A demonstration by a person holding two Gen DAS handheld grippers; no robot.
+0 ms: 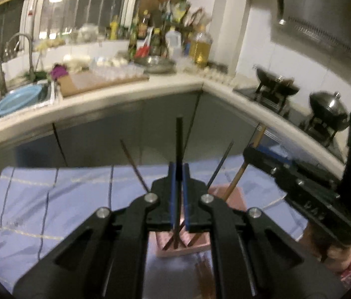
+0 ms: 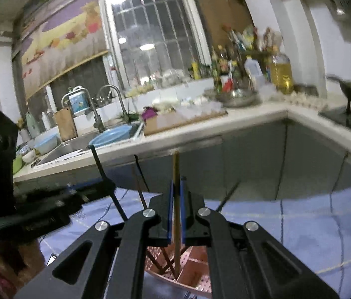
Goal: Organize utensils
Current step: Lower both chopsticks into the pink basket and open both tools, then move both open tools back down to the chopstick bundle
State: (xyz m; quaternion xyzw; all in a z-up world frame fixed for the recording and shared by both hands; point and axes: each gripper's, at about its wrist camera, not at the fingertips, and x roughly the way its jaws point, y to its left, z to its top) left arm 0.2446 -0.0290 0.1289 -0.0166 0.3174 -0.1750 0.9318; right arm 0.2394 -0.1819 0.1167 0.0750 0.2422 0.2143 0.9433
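Chopsticks: left gripper [image 1: 179, 174] clamps black one [image 1: 179, 144], right gripper [image 2: 177, 189] wooden one [image 2: 175, 169], above holder [image 2: 195, 274].

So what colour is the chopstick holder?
Pink holder, clearest in the left wrist view.

A table draped in a pale blue cloth [image 1: 50, 199] with dark and light check lines carries the things; the cloth hangs over the far edge, in front of the grey cabinet doors. Near the middle of the surface a pink perforated utensil holder [image 1: 235, 196] with divided compartments stands directly on the cloth, with several chopsticks leaning inside it. The right wrist view shows the same cloth [image 2: 300, 229] spreading bare toward the right edge.
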